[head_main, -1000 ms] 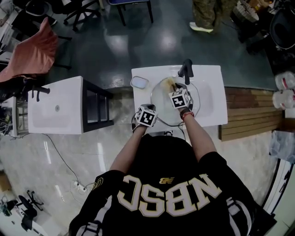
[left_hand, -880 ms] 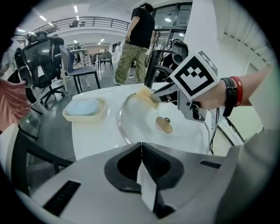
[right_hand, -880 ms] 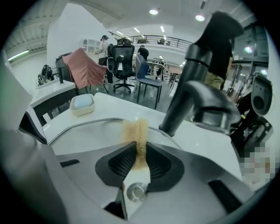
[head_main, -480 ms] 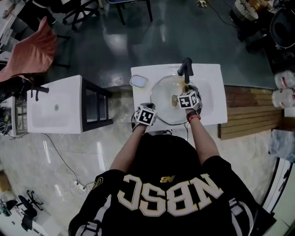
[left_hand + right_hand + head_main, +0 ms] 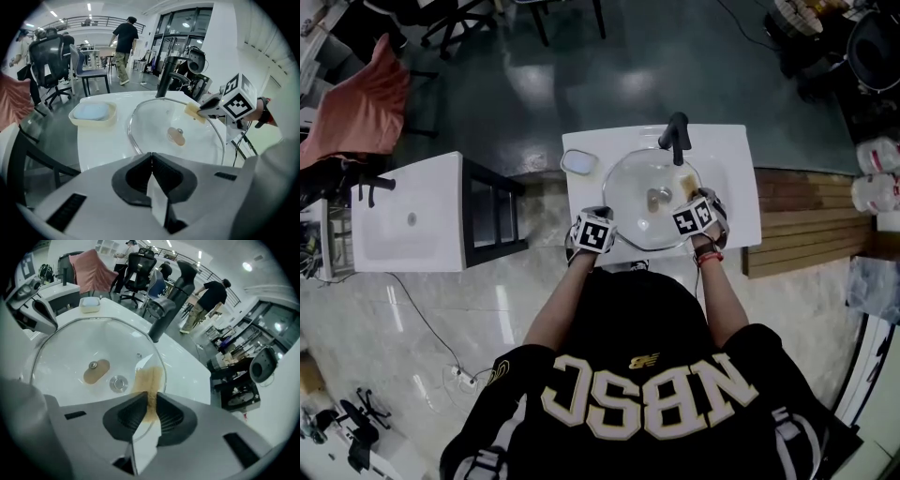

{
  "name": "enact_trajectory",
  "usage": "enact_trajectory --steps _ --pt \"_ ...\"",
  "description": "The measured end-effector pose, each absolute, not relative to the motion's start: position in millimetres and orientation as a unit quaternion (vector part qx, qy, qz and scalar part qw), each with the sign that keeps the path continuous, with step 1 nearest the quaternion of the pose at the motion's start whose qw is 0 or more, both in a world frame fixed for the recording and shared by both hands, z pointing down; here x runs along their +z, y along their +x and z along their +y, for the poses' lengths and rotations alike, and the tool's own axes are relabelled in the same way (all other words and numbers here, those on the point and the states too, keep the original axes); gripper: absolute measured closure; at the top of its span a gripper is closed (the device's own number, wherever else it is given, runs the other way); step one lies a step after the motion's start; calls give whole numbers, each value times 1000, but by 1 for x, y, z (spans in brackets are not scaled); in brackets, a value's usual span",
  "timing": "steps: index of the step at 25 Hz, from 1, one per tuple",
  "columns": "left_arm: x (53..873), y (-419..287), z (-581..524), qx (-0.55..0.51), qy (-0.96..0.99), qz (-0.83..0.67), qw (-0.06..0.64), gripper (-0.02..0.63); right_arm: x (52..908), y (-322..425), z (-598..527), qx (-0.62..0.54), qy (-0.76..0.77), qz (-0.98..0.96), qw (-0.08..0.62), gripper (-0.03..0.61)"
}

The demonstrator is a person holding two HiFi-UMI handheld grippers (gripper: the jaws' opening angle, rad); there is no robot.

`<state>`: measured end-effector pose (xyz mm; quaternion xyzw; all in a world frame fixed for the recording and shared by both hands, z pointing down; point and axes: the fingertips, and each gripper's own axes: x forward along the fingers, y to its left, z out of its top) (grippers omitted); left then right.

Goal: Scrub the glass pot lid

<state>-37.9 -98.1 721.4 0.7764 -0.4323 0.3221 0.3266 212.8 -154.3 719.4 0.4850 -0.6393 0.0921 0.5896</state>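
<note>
My right gripper [image 5: 151, 398] is clamped on a soft tan sponge [image 5: 149, 378], pressed against the glass pot lid [image 5: 633, 187]. My left gripper [image 5: 151, 157] is closed, I judge on the lid's thin metal rim. The lid lies over the white basin [image 5: 731, 159], centre frame. It looks stiff, smooth, probably slippery and breakable, and is best held by the rim or the knob [image 5: 93, 366].

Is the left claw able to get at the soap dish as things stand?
Probably not yet: the left claw is shut on the rim of the lid. The dish sits near on the counter with nothing between, so it would reach once it lets go.
</note>
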Motion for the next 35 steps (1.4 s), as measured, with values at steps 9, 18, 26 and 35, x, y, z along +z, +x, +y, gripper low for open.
enact_trajectory --steps 9,18,26,35 --pt "725 -40 -97 306 768 -438 354 595 727 192 -81 220 308 -673 635 518" --pt "729 -42 -98 308 766 -434 360 595 731 119 -38 277 184 -750 572 520" --pt "726 -37 -99 302 773 -427 359 595 736 60 -33 278 144 -781 541 522" --pt "725 -36 -99 304 771 -427 361 595 745 12 -76 265 191 -806 494 518"
